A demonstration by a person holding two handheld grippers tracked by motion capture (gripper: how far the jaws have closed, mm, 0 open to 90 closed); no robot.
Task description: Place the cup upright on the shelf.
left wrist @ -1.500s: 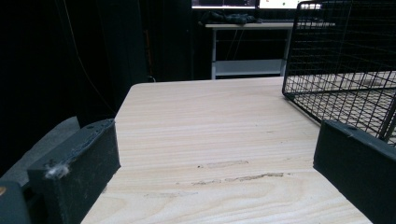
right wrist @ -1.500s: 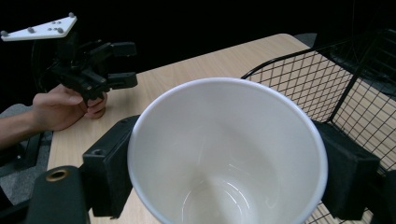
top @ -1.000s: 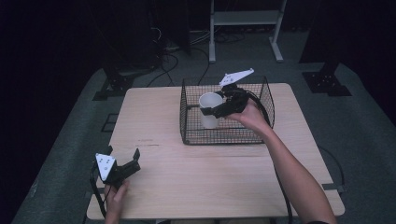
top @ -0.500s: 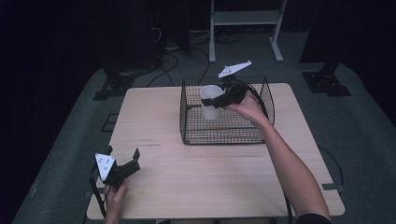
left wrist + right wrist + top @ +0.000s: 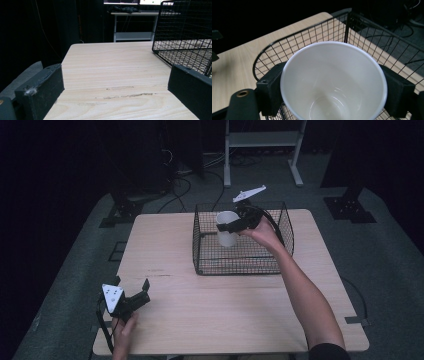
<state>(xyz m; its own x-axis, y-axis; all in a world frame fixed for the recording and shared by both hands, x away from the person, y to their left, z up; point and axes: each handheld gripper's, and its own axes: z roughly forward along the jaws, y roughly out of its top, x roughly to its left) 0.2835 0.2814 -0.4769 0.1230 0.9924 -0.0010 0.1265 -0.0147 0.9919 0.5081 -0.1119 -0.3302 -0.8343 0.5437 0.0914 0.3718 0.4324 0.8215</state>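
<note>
The left gripper [image 5: 131, 298] is held low over the table [image 5: 210, 320] at its near left corner, well apart from the wire basket [image 5: 240, 265] — its jaws are spread wide with only bare wood between them. The basket is set on the far half of the table. A white cup [image 5: 226, 228] is clamped between the jaws of the right gripper [image 5: 231, 226] — held upright, raised above the basket's floor, inside its far left part.
</note>
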